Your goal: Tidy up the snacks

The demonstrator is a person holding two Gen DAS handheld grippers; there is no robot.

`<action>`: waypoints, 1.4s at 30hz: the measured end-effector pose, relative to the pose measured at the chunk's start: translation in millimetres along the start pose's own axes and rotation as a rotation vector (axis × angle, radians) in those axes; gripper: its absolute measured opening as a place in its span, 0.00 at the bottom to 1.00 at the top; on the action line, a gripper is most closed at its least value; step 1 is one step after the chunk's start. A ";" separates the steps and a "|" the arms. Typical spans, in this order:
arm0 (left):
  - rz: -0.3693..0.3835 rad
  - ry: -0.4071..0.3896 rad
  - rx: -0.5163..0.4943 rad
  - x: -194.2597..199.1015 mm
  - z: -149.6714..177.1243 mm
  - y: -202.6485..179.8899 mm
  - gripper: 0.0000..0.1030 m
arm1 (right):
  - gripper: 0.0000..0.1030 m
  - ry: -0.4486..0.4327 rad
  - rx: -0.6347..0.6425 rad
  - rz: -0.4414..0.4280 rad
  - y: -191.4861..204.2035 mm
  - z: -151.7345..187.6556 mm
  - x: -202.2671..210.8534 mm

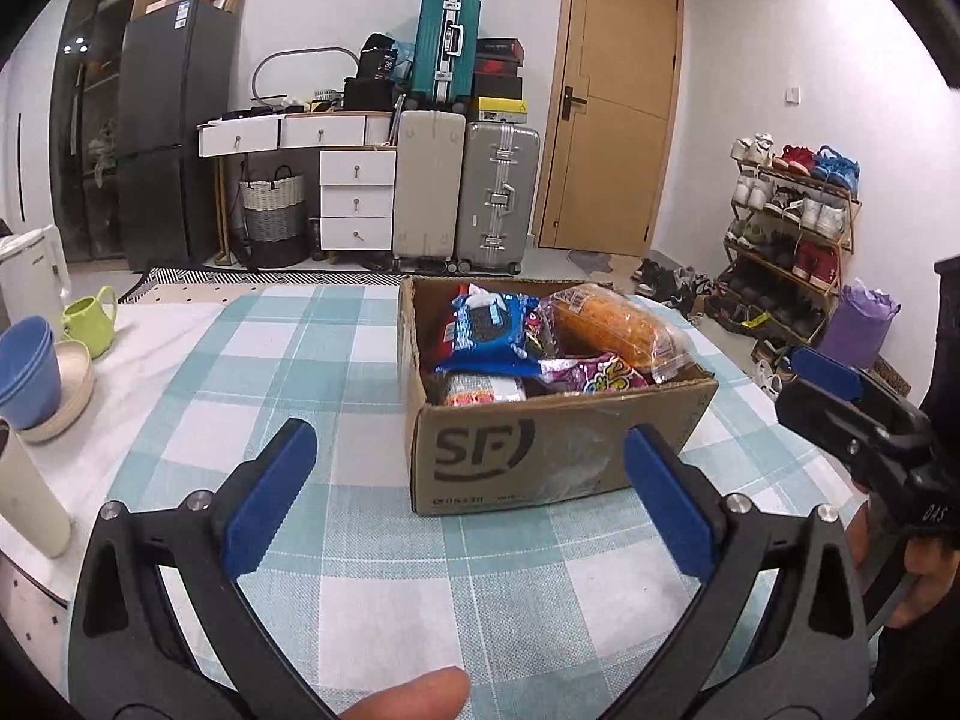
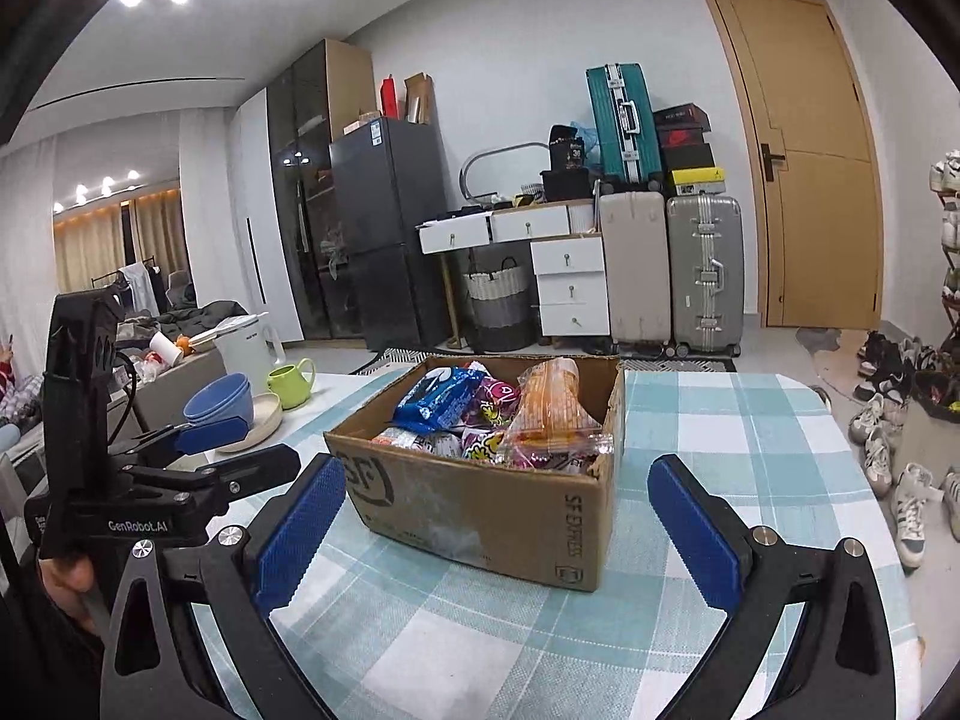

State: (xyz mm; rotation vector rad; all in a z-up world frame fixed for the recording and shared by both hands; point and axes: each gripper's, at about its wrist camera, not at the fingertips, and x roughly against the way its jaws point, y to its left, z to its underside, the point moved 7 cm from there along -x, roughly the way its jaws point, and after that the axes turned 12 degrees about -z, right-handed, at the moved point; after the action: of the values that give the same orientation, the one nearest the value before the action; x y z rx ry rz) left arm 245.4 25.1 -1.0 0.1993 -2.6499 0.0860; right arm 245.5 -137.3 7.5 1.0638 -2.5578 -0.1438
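An open cardboard SF box (image 1: pixel 528 450) stands on the checked tablecloth (image 1: pixel 300 348); it also shows in the right wrist view (image 2: pixel 480 510). It holds a blue cookie pack (image 1: pixel 489 333), an orange bread bag (image 1: pixel 618 327), a purple candy bag (image 1: pixel 600 372) and a red-white packet (image 1: pixel 480 390). My left gripper (image 1: pixel 468 492) is open and empty, just in front of the box. My right gripper (image 2: pixel 498 534) is open and empty, near the box's front corner. Each gripper shows in the other's view: the right one (image 1: pixel 840 396), the left one (image 2: pixel 198 450).
Blue bowls (image 1: pixel 27 372) stacked on a beige plate, a green mug (image 1: pixel 90 321), a white kettle (image 1: pixel 30 276) and a cream bottle (image 1: pixel 27 492) stand on the table's left. Suitcases, drawers and a shoe rack (image 1: pixel 792 240) lie beyond the table.
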 end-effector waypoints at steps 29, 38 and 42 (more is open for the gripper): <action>-0.079 -0.092 0.021 -37.7 28.7 2.7 0.99 | 1.00 -0.038 0.062 0.000 3.0 24.8 -14.5; -0.085 -0.103 0.022 -37.3 30.0 3.8 0.99 | 1.00 -0.030 0.111 0.007 11.4 29.1 -14.2; -0.086 -0.107 0.027 -37.3 30.1 4.6 0.99 | 1.00 -0.032 0.102 0.009 9.1 29.9 -15.0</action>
State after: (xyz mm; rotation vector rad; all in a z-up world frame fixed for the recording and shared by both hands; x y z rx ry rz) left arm 263.5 31.5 -45.1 0.3353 -2.7431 0.0850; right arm 238.1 -121.7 -22.5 1.0948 -2.6224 -0.0281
